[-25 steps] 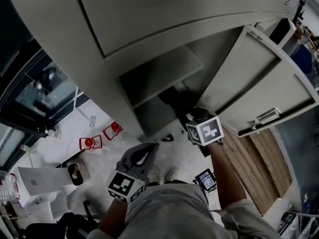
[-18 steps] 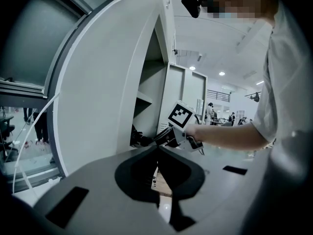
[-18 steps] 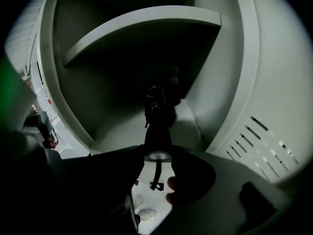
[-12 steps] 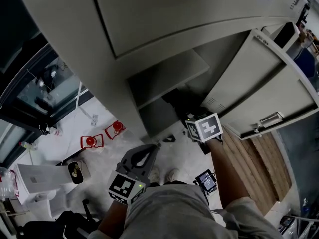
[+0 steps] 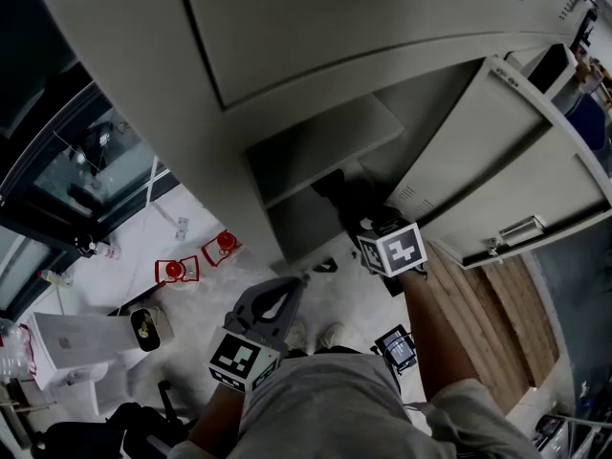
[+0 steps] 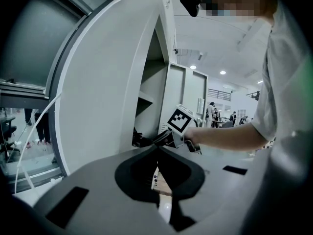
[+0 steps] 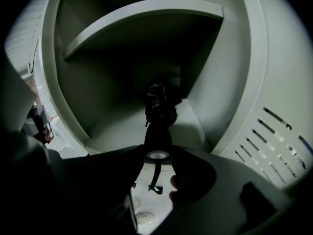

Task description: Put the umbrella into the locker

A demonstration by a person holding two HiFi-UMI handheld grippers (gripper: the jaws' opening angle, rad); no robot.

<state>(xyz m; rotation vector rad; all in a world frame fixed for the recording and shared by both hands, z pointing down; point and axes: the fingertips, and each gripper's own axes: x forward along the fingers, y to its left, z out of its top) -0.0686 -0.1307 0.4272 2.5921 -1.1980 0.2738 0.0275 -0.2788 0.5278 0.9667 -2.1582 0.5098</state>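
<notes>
Pale, glossy floor (image 5: 186, 232) lies under the head view, with brown wooden boards (image 5: 488, 314) at the right. A grey sheet-metal locker (image 5: 287, 55) fills the top, its flat door (image 5: 507, 161) swung open. The right gripper (image 5: 375, 229) points into the lower compartment, where the dark umbrella (image 5: 339, 194) sits. The left gripper (image 5: 290, 285) hangs apart, above the floor.

From the left gripper view, the smooth grey jaws meet at their tips in a pointed arch with nothing between them. Beyond them the right gripper's checkered cube (image 6: 179, 119) stands at the locker's opening.

From the right gripper view, the jaws pinch the black, cylindrical handle of the folded umbrella. Its crumpled fabric end reaches inside the compartment, under a flat shelf (image 7: 146, 13). A thin strap (image 7: 155, 175) dangles from the handle. Slotted vents (image 7: 274, 131) pierce the door.
</notes>
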